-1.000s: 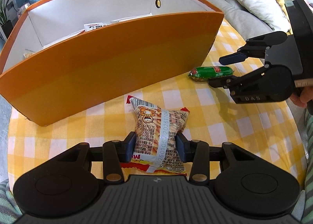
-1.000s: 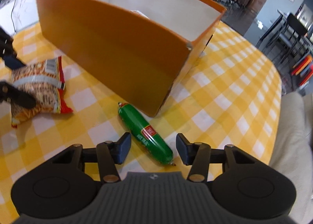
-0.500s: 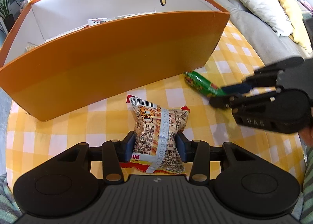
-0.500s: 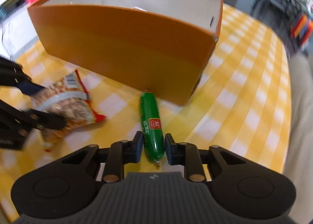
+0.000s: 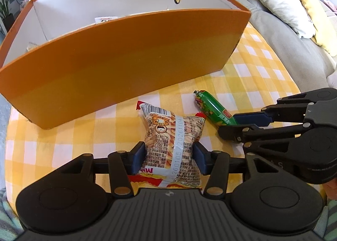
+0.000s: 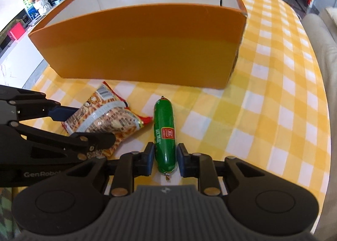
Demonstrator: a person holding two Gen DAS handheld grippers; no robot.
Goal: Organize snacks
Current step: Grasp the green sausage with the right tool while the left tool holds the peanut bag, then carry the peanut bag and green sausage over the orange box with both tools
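We angle both grippers steeply down: left gripper [image 5: 168, 157], jaws just widened, loosely hugs the snack bag [image 5: 172, 142]; right gripper [image 6: 165, 160] clamps the green sausage [image 6: 164, 133].

Crinkled snack bag [image 5: 172, 146] and green sausage [image 6: 165, 135] lie flat – beside orange box [image 5: 126, 62].

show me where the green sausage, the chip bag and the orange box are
green sausage [image 6: 164, 133], right wrist view, on its red label.
chip bag [image 5: 170, 142], left wrist view, mid-pack.
orange box [image 6: 147, 45], right wrist view, near outer wall.
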